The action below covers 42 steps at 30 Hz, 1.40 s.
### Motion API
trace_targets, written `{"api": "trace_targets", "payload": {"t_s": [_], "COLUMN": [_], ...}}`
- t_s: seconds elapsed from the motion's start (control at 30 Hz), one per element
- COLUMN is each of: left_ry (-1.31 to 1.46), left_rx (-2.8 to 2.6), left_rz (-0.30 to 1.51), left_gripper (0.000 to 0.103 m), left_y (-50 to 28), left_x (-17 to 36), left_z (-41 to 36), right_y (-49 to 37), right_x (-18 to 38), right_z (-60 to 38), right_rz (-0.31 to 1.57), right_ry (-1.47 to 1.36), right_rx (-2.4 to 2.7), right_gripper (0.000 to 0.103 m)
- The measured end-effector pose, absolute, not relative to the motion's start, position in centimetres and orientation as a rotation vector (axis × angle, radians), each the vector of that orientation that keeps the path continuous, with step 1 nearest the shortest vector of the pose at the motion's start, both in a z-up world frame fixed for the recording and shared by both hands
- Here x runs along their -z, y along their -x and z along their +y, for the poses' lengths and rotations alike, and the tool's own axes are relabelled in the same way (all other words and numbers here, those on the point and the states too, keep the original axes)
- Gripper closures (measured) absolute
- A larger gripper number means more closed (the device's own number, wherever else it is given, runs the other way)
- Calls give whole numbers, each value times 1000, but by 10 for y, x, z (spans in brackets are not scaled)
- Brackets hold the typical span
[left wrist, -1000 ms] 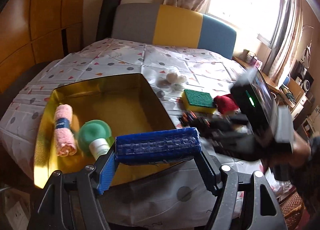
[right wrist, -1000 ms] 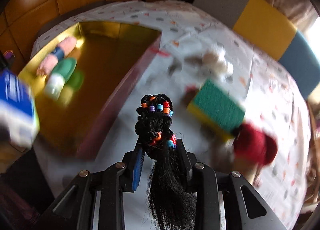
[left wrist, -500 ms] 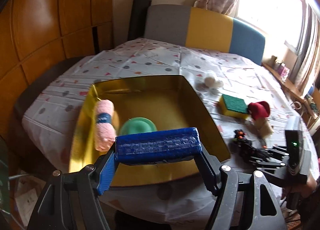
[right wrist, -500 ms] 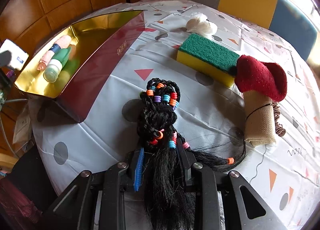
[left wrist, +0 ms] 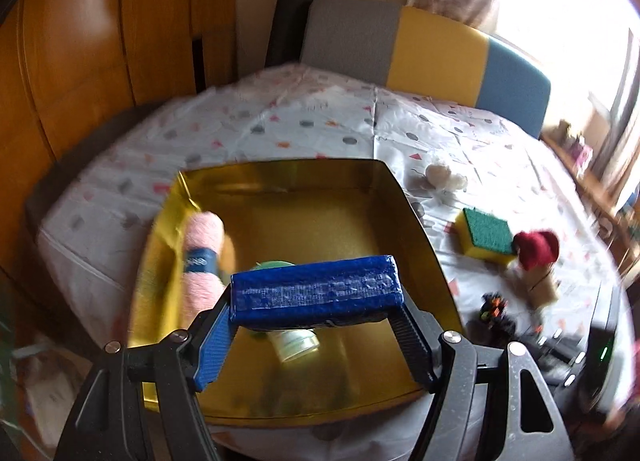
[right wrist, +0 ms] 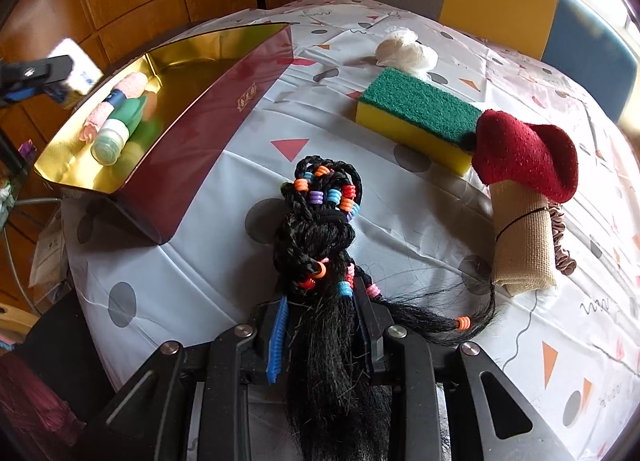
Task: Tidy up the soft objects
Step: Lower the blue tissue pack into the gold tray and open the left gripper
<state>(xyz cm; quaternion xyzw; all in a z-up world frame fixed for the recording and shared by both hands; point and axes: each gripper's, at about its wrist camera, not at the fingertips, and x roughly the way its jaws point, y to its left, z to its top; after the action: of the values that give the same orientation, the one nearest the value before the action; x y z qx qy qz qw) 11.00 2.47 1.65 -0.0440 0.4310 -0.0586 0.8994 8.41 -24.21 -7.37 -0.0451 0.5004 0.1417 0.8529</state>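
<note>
patterned cloth covers the worktop (right wrist: 208, 281). gold-lined box (left wrist: 320, 197) holds a pink towel roll (left wrist: 202, 257) and green bottle (right wrist: 116, 129). left tongs (left wrist: 316, 325) clamp a blue packet (left wrist: 316, 293) above the box. right tongs (right wrist: 320, 325) grip a beaded black hairpiece (right wrist: 320, 229) lying on the cloth near the sponge (right wrist: 416, 113).

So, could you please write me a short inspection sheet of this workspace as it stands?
Surface: patterned tablecloth covering a round table.
Job's things: gold-lined box holds pink towel roll and green bottle; sponge, red-capped mushroom toy, white wad and brown scrunchie lie outside it.
Clutter: nothing seen.
Grippers: left hand-held gripper shut on blue packet over the box; right hand-held gripper shut on beaded black hairpiece.
Cables: grey cable beside the table.
Surroundings: wooden panelling, grey-yellow-blue backrest, window.
</note>
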Motion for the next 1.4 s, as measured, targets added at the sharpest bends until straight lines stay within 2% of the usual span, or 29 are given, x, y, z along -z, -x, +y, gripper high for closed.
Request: {"api": "trace_targets", "payload": {"t_s": [0.1,0.5,0.93,1.0,1.4], "left_ry": [181,94,5,12,-29], "left_rx": [112,-7,-60,-56,-36], "left_rz": [928,906,1019,1024,872], "left_gripper": [30,30,28,21,20], "left_y": [-131,-187,-236,-235,-189], "left_x": [-12,-4,51,55,10], "left_z": [37,44,40,41,35], "right_y": [-83,-84,-82,-82,-81], "right_x": [74,74,75,75,75], "right_z": [-240,-240,-241,-241,-241], "right_rz": [1049,1040,1028,1027,1023], "right_ry": [106,116,104,100,104], "right_rx": [-296,-298,-304,-304,-298], "right_gripper": [74,74,74,74,74]}}
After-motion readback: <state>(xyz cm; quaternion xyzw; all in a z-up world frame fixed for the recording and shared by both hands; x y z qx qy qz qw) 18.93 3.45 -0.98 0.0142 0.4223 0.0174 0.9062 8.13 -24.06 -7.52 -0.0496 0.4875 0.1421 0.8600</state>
